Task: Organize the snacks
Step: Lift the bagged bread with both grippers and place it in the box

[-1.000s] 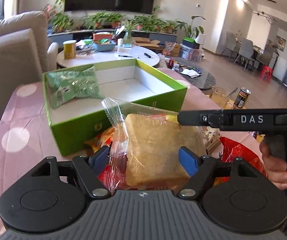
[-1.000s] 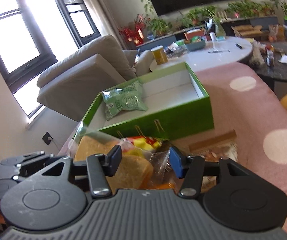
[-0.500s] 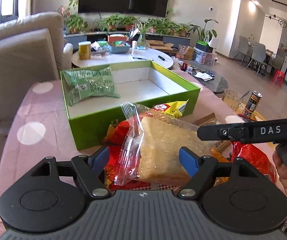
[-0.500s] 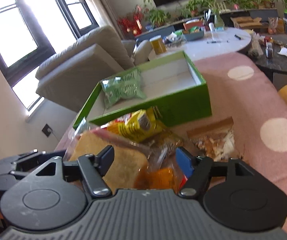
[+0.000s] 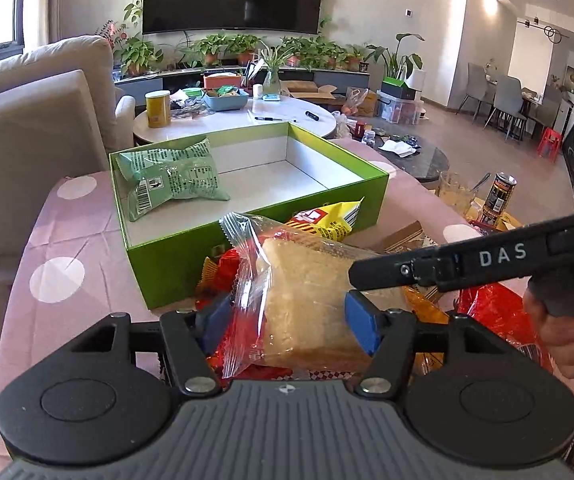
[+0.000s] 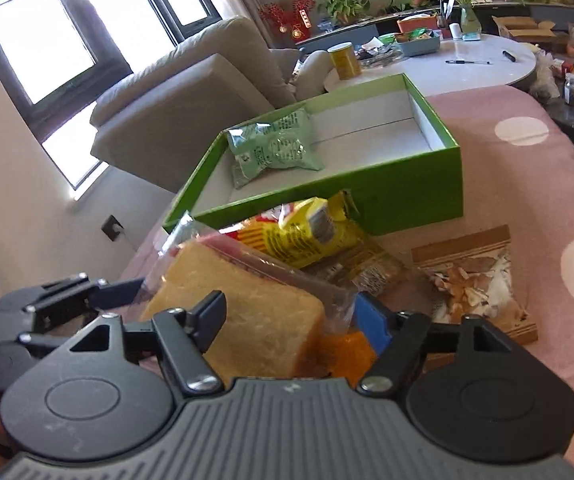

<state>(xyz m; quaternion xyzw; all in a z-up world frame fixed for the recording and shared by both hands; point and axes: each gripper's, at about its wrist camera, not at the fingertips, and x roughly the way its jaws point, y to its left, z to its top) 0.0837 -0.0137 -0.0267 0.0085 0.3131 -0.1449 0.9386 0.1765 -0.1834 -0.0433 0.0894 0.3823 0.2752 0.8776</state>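
Note:
A bagged slice of bread [image 5: 307, 300] lies on a pile of snack packets in front of the open green box [image 5: 271, 236]. My left gripper [image 5: 287, 320] is open, its blue pads either side of the bread bag. My right gripper [image 6: 295, 320] is open around the same bread [image 6: 247, 304] from the other side; its finger [image 5: 447, 264] crosses the left wrist view. A green packet [image 5: 171, 176] lies in the box's left end, also seen in the right wrist view [image 6: 275, 146]. A yellow packet [image 6: 307, 232] leans on the box front.
A clear bag of nut-like pieces [image 6: 475, 280] lies on the pink dotted tablecloth [image 6: 527, 184] right of the pile. A red packet [image 5: 495, 312], a glass [image 5: 453, 192] and a can [image 5: 497, 196] stand at the right. A sofa [image 5: 27, 140] is behind on the left.
Both grippers have pulled back and lower relative to the box. The bread bag has tilted and the yellow packet has come into sight. Both stay open.

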